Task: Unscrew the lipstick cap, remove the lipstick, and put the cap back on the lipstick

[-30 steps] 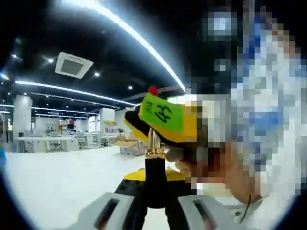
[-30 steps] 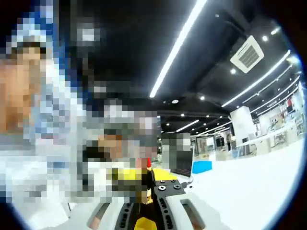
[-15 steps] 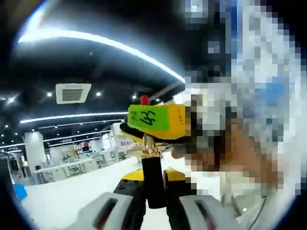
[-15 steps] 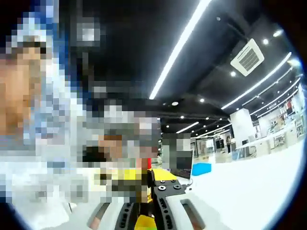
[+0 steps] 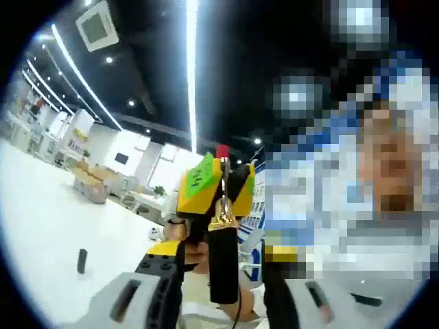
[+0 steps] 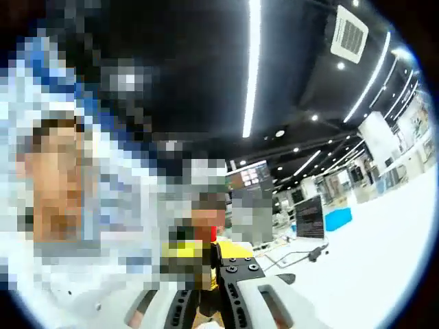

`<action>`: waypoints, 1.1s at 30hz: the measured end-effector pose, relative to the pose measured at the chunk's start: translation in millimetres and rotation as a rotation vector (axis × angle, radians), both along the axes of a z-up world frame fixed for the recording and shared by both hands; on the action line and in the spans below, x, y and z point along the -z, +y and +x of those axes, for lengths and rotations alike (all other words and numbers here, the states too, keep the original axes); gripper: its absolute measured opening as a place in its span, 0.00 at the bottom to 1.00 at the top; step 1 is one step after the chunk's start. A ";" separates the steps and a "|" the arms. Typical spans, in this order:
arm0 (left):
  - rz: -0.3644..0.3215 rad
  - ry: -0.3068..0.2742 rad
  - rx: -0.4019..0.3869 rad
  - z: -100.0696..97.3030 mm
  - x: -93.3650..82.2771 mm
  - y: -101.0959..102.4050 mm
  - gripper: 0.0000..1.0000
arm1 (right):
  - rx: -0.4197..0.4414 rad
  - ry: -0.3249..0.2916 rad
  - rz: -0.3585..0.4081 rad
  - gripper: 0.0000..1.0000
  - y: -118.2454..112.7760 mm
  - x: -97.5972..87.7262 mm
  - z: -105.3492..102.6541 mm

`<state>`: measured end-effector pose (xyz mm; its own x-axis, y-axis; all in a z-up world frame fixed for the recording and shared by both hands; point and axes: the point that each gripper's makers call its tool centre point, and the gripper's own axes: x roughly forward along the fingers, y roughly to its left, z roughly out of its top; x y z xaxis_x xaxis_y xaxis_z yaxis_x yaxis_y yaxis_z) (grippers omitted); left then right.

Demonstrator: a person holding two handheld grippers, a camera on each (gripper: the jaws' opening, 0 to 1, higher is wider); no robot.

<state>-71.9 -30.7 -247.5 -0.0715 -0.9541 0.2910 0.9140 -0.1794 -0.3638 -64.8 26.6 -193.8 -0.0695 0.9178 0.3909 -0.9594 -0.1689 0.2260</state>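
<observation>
Moved: both your hands have rolled since a second ago, so the ceiling lights now run upright in both views; the lipstick sits in the left jaws as before.
Left gripper (image 5: 223,301): its jaws are closed on the black lipstick (image 5: 223,264), which stands upright between them with a gold collar above the black base.
Red tip: the red tip (image 5: 222,151) shows at the top, just above the right gripper (image 5: 214,188), seen here from the front.
Right gripper, own view: you cannot tell whether its jaws grip anything; the space between them is partly blurred, with a red speck (image 6: 213,235) just beyond.
Cap: a small dark cylinder (image 5: 81,261) stands on the white table (image 5: 41,240), well apart from the grippers; it may be the cap, but it is too small to tell.
Meaning: the stick looks exposed, so the uncapping is probably done and recapping is what remains.
</observation>
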 end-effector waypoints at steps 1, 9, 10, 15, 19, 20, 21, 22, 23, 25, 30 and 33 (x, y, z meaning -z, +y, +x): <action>-0.011 0.010 0.020 -0.4 -0.2 1.1 0.40 | -0.006 0.003 0.004 0.06 -0.3 -0.3 -0.3; -0.008 0.044 0.094 -6.8 5.6 1.5 0.23 | -0.052 0.020 -0.017 0.06 4.6 6.2 -4.5; -0.009 0.045 0.102 -8.5 5.7 2.2 0.22 | -0.055 0.018 -0.026 0.06 6.6 8.2 -6.8; 0.006 0.018 0.135 -19.0 7.9 2.2 0.13 | -0.062 0.027 -0.055 0.06 12.7 14.5 -11.8; 0.055 -0.058 0.015 -8.6 12.2 0.3 0.12 | -0.020 0.027 -0.055 0.06 15.0 14.6 -5.0; 0.071 -0.079 -0.012 -5.5 14.3 -0.4 0.12 | -0.006 0.018 -0.061 0.06 16.5 15.7 -4.0; 0.085 -0.102 -0.036 -4.0 15.7 -1.5 0.12 | 0.004 0.011 -0.066 0.06 17.6 16.5 -3.3; 0.086 -0.116 -0.047 -4.3 14.5 -2.1 0.12 | 0.010 0.002 -0.066 0.06 18.6 16.4 -3.8; 0.085 -0.121 -0.052 -4.6 13.2 -1.9 0.12 | 0.012 -0.005 -0.065 0.06 18.0 15.3 -4.3; 0.096 -0.145 -0.089 -1.1 12.0 -1.6 0.12 | 0.031 -0.029 -0.067 0.06 14.0 12.3 -2.8; 0.202 -0.267 -0.277 19.8 19.7 -0.6 0.12 | 0.160 -0.131 -0.139 0.06 13.4 17.6 4.9; 0.266 -0.324 -0.399 33.9 23.5 2.8 0.12 | 0.241 -0.184 -0.180 0.06 13.7 20.2 12.2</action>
